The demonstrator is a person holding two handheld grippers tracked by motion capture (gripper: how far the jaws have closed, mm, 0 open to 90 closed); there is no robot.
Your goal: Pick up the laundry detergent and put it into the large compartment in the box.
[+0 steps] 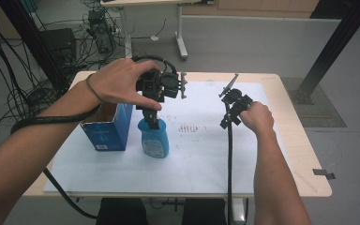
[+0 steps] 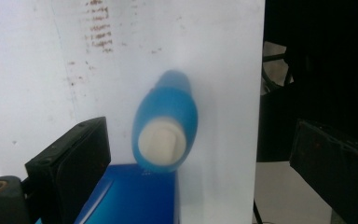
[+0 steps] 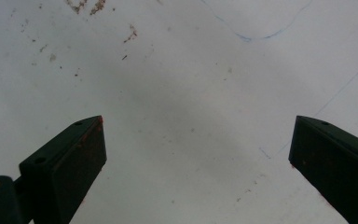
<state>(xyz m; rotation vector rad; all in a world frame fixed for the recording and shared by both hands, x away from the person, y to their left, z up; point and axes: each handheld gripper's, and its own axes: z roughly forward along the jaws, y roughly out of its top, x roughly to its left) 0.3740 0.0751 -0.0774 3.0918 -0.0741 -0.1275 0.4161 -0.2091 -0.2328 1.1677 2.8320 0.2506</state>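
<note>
A lab or test workspace: black cables (image 1: 9,70) tangle across the grey floor (image 1: 262,42) at ten o'clock beside dark electronics boxes (image 1: 58,42), a black frame post (image 1: 333,47) rises at two o'clock, and a white sheet (image 1: 201,159) covers the light wooden table (image 1: 304,154).

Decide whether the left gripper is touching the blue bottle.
Apart: in the left gripper view the left gripper has both jaws spread wide of the blue bottle.

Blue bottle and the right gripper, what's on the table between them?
Between the bottle and the right gripper, the high view shows just white sheet with a patch of brown specks.
</note>
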